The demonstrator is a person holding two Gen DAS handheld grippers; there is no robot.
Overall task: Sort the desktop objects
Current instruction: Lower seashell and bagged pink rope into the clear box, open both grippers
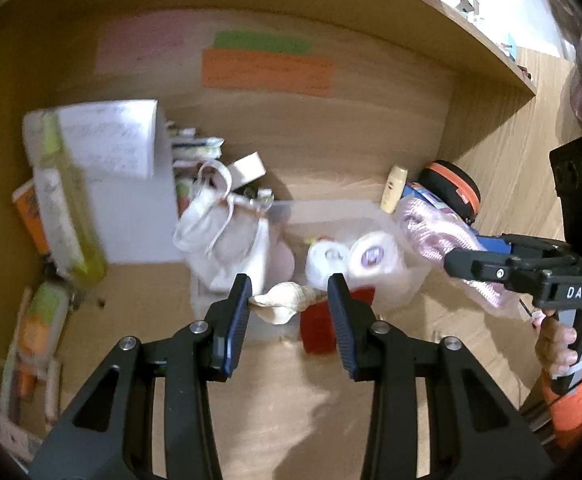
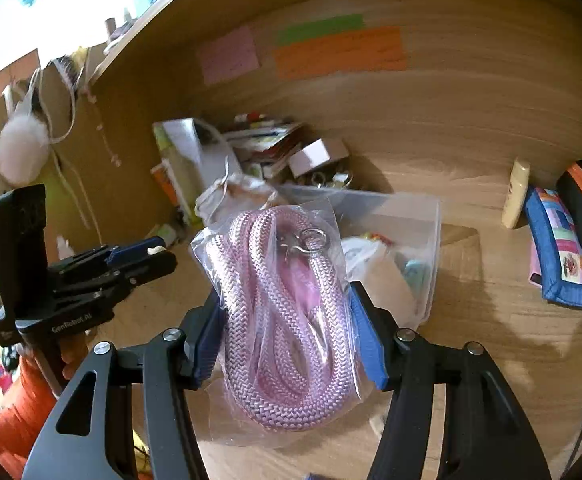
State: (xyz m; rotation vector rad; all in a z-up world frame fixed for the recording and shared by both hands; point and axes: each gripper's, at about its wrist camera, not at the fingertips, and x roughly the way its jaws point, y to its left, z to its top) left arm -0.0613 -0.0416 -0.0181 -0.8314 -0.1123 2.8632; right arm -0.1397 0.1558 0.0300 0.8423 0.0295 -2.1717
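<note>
A cream spiral seashell [image 1: 281, 306] lies crosswise, its pale end touching 1 pad. A coiled pink braided rope in a clear plastic bag [image 2: 287, 320], with a small metal ring at the top, hangs upright above the wooden desk. Behind it stands a clear plastic bin [image 2: 419, 216] with 2 white tape rolls [image 1: 351, 258] inside.

You are holding the seashell [image 1: 281, 304] between the fingers of your left gripper [image 1: 289, 292], above the desk [image 1: 291, 400]. The bagged rope [image 2: 287, 320] is sitting between the fingers of your right gripper [image 2: 287, 312], which is hanging to the right of the left one. Behind both, the plastic bin [image 2: 407, 216] is lying on the desk with tape rolls [image 1: 347, 260] in it. The cloth bag [image 1: 227, 236] is lying left of the bin, and the pencil case [image 2: 563, 256] well to its right.
</note>
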